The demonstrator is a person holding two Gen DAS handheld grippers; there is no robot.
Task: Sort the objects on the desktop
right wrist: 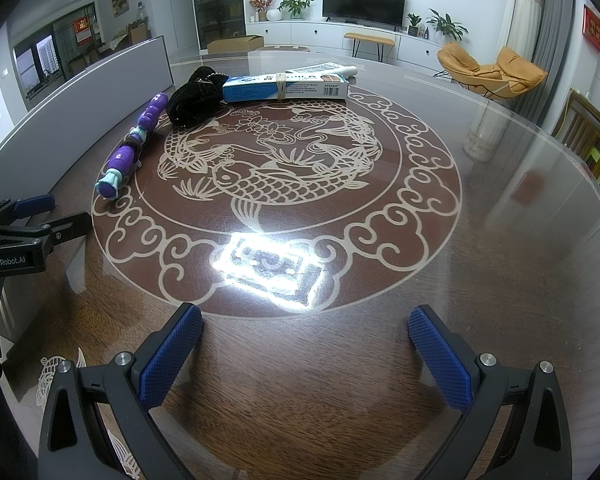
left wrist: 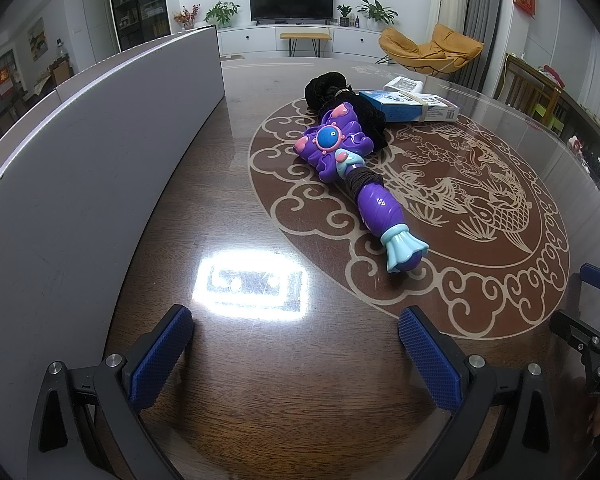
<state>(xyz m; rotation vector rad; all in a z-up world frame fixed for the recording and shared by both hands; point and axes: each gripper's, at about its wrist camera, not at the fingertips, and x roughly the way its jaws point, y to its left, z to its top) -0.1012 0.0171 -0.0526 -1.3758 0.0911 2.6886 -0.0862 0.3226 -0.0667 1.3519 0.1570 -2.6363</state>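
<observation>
Grippers are both spread wide and hold nothing: my left gripper (left wrist: 296, 356) and my right gripper (right wrist: 306, 356) hang over the glossy brown table (right wrist: 500, 264). Only the left view shows me the wand's butterfly face with its blue button; the right view gives it edge-on. The purple toy wand (left wrist: 356, 184) lies flat, long axis diagonal, head toward the black hair scrunchie (left wrist: 340, 100) which it touches, handle end toward me. Behind them lies the blue box (right wrist: 284, 86), banded together with a white tube (right wrist: 332, 69). A grey board (left wrist: 80, 168) stands along the left.
</observation>
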